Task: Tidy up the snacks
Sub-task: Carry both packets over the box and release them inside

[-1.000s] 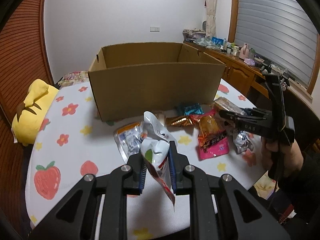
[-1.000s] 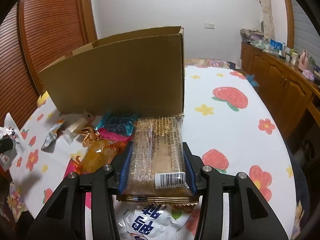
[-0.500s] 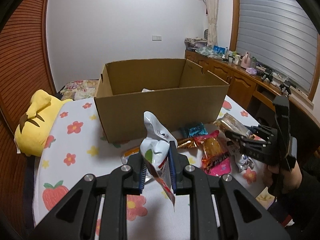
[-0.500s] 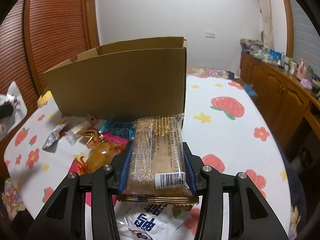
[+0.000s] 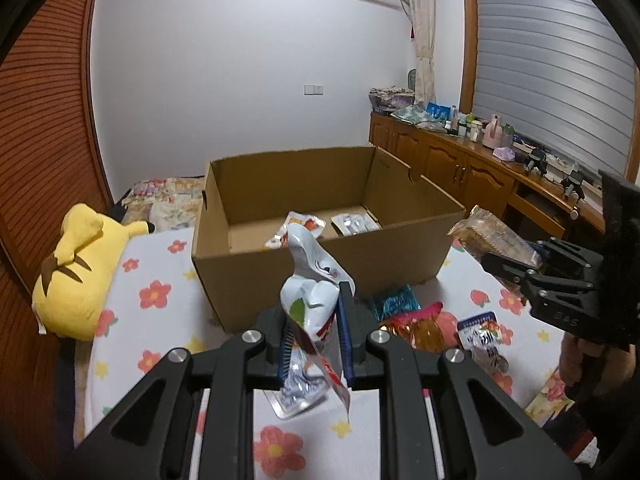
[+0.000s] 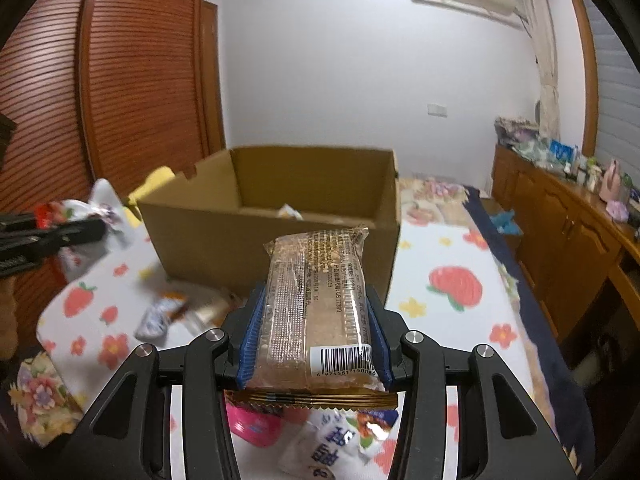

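My left gripper [image 5: 313, 320] is shut on a crumpled white snack packet [image 5: 310, 284], held up in front of the open cardboard box [image 5: 320, 256]. Two packets [image 5: 352, 224] lie on the box floor. My right gripper [image 6: 314, 328] is shut on a clear-wrapped brown biscuit bar [image 6: 316, 300] with a barcode, raised near the box's front wall [image 6: 224, 248]. In the left wrist view the right gripper [image 5: 516, 268] with the bar [image 5: 492, 236] hovers at the box's right corner. The left gripper [image 6: 52, 232] shows at the left edge of the right wrist view.
Loose snacks lie on the flowered tablecloth [image 5: 160, 296] before the box: a teal packet [image 5: 394, 300], an orange one [image 5: 420, 326], a white-blue packet [image 5: 482, 336], a pink one [image 6: 256, 424]. A yellow plush toy [image 5: 76, 268] sits left. A wooden sideboard [image 5: 460, 168] stands right.
Both grippers have risen with their snacks, so the inside of the box has come into sight. The right gripper has lifted the bar off the table toward the box's right corner.
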`<action>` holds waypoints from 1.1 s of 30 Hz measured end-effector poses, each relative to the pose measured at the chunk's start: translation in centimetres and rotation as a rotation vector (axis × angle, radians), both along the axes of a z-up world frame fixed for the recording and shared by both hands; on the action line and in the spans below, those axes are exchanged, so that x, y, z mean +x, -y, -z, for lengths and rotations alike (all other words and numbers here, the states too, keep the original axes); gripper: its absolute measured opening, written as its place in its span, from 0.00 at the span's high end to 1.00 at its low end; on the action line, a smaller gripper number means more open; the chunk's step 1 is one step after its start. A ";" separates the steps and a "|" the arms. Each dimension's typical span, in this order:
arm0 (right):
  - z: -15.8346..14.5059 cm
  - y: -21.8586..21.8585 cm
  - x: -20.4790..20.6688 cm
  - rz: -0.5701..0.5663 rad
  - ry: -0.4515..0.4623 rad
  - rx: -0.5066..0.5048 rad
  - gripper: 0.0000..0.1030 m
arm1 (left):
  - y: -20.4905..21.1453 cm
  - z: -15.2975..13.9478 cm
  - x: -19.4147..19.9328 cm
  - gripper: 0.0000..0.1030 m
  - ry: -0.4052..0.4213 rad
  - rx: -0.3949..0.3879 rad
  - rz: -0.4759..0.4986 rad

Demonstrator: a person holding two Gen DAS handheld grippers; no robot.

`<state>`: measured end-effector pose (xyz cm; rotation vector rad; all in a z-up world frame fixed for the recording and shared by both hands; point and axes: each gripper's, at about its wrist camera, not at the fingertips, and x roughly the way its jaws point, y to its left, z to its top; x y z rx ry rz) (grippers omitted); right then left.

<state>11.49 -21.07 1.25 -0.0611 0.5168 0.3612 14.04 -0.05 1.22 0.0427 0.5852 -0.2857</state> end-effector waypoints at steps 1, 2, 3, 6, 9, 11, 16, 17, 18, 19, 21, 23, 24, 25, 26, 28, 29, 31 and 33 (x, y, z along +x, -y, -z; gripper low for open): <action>-0.5 -0.2 0.1 -0.005 0.007 0.001 0.55 | 0.1 -0.2 0.2 0.84 0.004 0.002 0.000; -0.8 -0.3 0.2 -0.009 0.010 0.000 0.55 | 0.2 -0.4 0.4 0.84 0.005 0.003 0.001; -1.0 -0.4 0.4 -0.013 0.013 -0.001 0.55 | 0.2 -0.6 0.8 0.84 0.007 0.005 0.000; -1.6 -0.9 1.1 -0.017 0.017 -0.005 0.55 | 0.3 -1.0 1.8 0.84 0.014 0.014 -0.001; -1.9 -1.2 2.2 -0.022 0.004 0.000 0.55 | 0.5 -1.2 2.7 0.84 0.013 0.026 -0.008; -1.9 -1.3 3.0 -0.024 -0.009 0.001 0.55 | 0.6 -1.2 3.3 0.84 0.008 0.026 -0.009; -1.8 -1.7 5.8 -0.028 -0.057 0.010 0.55 | 0.9 -1.2 4.4 0.84 0.006 0.038 -0.009; -1.7 -1.9 6.4 -0.025 -0.066 0.006 0.55 | 1.0 -1.3 4.7 0.84 0.007 0.041 -0.010; -1.7 -2.0 6.7 -0.022 -0.069 0.005 0.55 | 1.1 -1.4 5.0 0.84 0.009 0.044 -0.010; -1.7 -2.0 7.0 -0.016 -0.068 0.007 0.55 | 1.1 -1.5 5.3 0.84 0.010 0.045 -0.014; -1.6 -2.2 7.7 -0.009 -0.069 0.021 0.55 | 1.1 -1.6 5.7 0.84 0.009 0.037 -0.020; -1.4 -2.5 8.4 -0.003 -0.080 0.022 0.55 | 1.0 -1.6 6.0 0.84 0.005 0.029 -0.023; -1.4 -2.7 8.7 -0.001 -0.084 0.023 0.55 | 1.1 -1.5 6.2 0.84 0.003 0.030 -0.024; -1.3 -2.9 9.1 0.000 -0.091 0.022 0.55 | 1.2 -1.5 6.3 0.84 0.002 0.032 -0.024; -1.3 -3.1 9.6 0.002 -0.098 0.022 0.55 | 1.2 -1.5 6.5 0.84 0.001 0.035 -0.025; -1.3 -3.5 10.4 0.005 -0.114 0.017 0.55 | 1.3 -1.3 6.8 0.84 -0.002 0.041 -0.026; -1.2 -3.6 10.7 0.008 -0.119 0.015 0.55 | 1.3 -1.3 7.0 0.84 -0.004 0.043 -0.027; -1.2 -3.9 11.4 0.004 -0.140 0.009 0.55 | 1.3 -1.2 7.2 0.84 -0.008 0.045 -0.030; -1.0 -4.0 11.9 0.005 -0.155 0.003 0.54 | 1.4 -1.1 7.5 0.84 -0.011 0.050 -0.033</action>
